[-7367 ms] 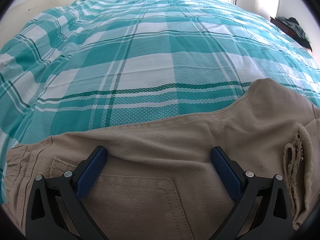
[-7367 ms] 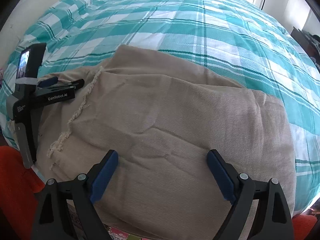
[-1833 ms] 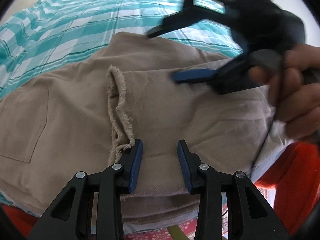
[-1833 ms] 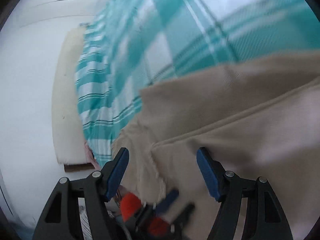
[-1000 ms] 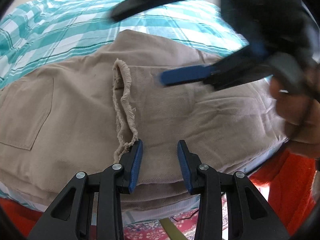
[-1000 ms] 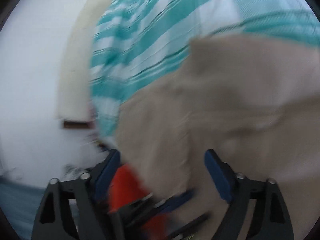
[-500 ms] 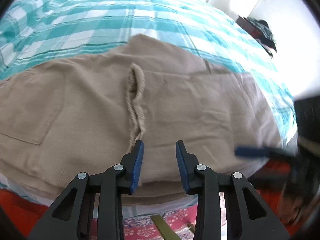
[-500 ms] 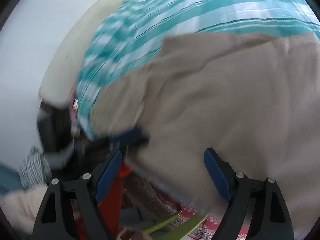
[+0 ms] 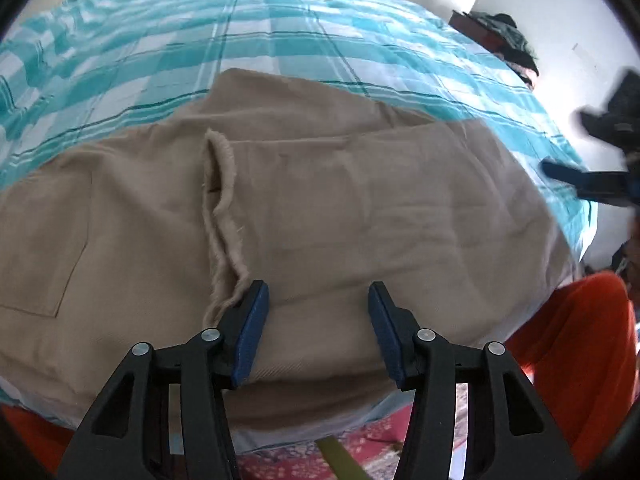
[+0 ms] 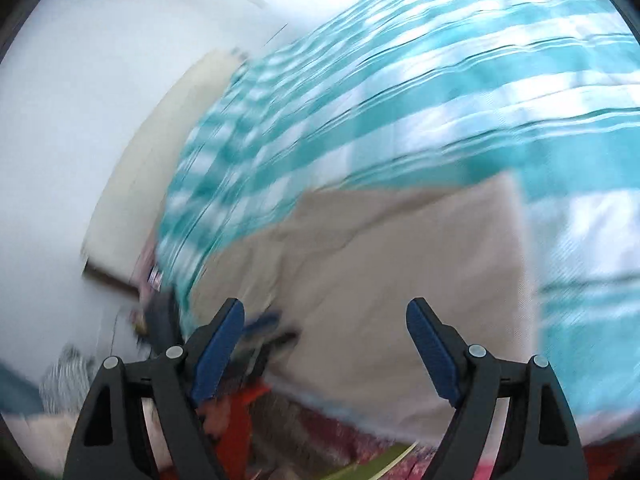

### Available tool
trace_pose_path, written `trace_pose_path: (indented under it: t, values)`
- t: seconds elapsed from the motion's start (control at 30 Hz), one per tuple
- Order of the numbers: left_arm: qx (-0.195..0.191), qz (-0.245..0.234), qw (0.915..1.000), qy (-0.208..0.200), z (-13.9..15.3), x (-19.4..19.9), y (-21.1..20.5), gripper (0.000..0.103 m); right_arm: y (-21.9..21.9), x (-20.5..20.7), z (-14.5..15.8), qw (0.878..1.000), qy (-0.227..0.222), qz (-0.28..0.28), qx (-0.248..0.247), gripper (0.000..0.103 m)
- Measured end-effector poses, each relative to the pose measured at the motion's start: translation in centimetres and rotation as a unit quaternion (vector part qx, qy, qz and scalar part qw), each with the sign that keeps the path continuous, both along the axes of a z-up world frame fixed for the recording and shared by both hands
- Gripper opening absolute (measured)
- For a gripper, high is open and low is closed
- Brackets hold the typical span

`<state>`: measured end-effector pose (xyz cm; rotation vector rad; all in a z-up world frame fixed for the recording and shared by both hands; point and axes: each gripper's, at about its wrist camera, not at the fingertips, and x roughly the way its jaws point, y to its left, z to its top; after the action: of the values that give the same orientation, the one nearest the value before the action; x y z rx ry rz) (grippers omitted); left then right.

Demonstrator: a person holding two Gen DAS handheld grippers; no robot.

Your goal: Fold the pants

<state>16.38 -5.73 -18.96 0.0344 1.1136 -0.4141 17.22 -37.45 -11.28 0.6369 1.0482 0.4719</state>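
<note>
The beige pants (image 9: pixel 360 216) lie folded on the bed, near its front edge, with a frayed hem (image 9: pixel 220 208) running down the middle and a back pocket at the left. My left gripper (image 9: pixel 318 328) is open and empty, just above the front edge of the pants. My right gripper (image 10: pixel 324 344) is open and empty, off the pants; its view is blurred and shows the pants (image 10: pixel 400 264). The right gripper also shows at the right edge of the left wrist view (image 9: pixel 592 180).
The bed has a teal and white plaid cover (image 9: pixel 280 40). Orange cloth (image 9: pixel 576 340) and a patterned red rug (image 9: pixel 372 444) lie below the bed's front edge. Dark clothes (image 9: pixel 508 36) sit on furniture at the far right. A cream headboard (image 10: pixel 160 152) stands by the wall.
My left gripper has opened wider above the pants' front edge. My right gripper has swung away to the right, off the pants.
</note>
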Motion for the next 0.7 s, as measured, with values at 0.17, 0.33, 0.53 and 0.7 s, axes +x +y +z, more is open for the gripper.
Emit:
trace_pose_path:
  t: [0.17,0.33,0.53,0.7]
  values:
    - [0.0,-0.006,0.9999,0.008,0.2,-0.3,0.8,0.052,-3.2,-0.8,-7.3,0.99,0.136,-0.024,0.04,0.063]
    - [0.008,-0.004,1.0,0.001,-0.1,-0.4,0.3,0.052,-3.9,-4.7,-4.1,0.993,0.079,-0.046,0.073,0.069]
    - [0.017,0.008,0.9997,-0.015,1.7,-1.1,0.7,0.053,-1.2,-6.8,-5.8,0.996,0.062,-0.046,-0.053,0.063]
    - [0.003,0.017,0.998,-0.061,4.7,-3.0,3.5,0.065,2.2,-9.0,-2.2,0.988,-0.051,-0.021,-0.145,0.07]
